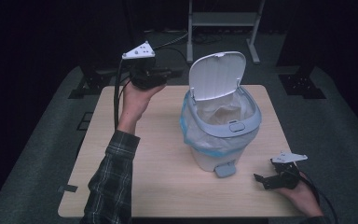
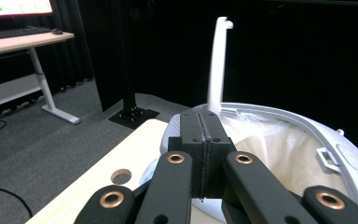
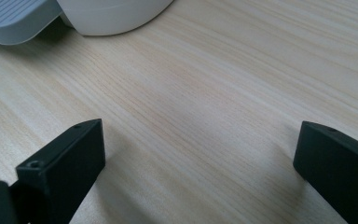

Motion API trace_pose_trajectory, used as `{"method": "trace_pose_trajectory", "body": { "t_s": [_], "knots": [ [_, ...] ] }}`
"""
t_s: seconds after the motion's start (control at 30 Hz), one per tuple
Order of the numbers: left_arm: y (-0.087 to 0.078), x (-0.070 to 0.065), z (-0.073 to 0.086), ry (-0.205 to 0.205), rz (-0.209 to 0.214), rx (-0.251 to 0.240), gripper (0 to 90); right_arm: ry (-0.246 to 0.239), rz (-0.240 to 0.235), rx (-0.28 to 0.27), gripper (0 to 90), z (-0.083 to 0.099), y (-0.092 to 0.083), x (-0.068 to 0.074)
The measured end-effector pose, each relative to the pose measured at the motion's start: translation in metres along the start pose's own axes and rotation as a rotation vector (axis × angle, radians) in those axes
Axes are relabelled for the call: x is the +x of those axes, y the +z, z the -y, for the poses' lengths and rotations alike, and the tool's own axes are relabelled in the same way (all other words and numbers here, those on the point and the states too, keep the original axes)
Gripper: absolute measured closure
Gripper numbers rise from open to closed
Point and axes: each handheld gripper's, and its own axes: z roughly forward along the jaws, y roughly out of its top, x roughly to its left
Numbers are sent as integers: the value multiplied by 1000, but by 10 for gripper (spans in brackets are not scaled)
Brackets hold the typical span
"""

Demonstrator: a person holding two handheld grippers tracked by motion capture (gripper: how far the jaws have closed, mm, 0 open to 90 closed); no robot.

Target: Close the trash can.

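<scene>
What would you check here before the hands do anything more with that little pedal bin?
1. Lid up: ok, it stands open above the pedal bin.
2. Liner bag in place: ok, folded over the rim.
3. Left gripper free of load: ok, jaws shut with nothing between them, raised beside the bin's rim.
4. Right gripper ready: ok, jaws wide open, low over the table.
5. Foot pedal unobstructed: ok, bare wood lies between it and the right gripper.
6. What is inside the bin: cannot tell, the crumpled bag hides the bottom.
</scene>
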Motion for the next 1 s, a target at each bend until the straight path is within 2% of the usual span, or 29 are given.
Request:
{"method": "trace_pose_trajectory", "body": {
  "t_s": [0.23,0.4,0.47,0.57,0.67,0.8,1.0],
  "knots": [
    [13,8,0,-21,31,-21,900,0,0,0,11,0,0,0],
    [22,7,2,-29,90,-28,900,0,0,0,11,0,0,0],
    [22,7,2,-27,94,-25,900,0,0,0,11,0,0,0],
    [22,6,4,-34,141,-35,900,0,0,0,10,0,0,0],
    [22,2,5,-33,185,-37,900,0,0,0,11,0,0,0],
    [24,-6,8,-27,216,-30,900,0,0,0,11,0,0,0],
    [30,-18,12,1,242,13,900,0,0,0,11,0,0,0]
  ]
}}
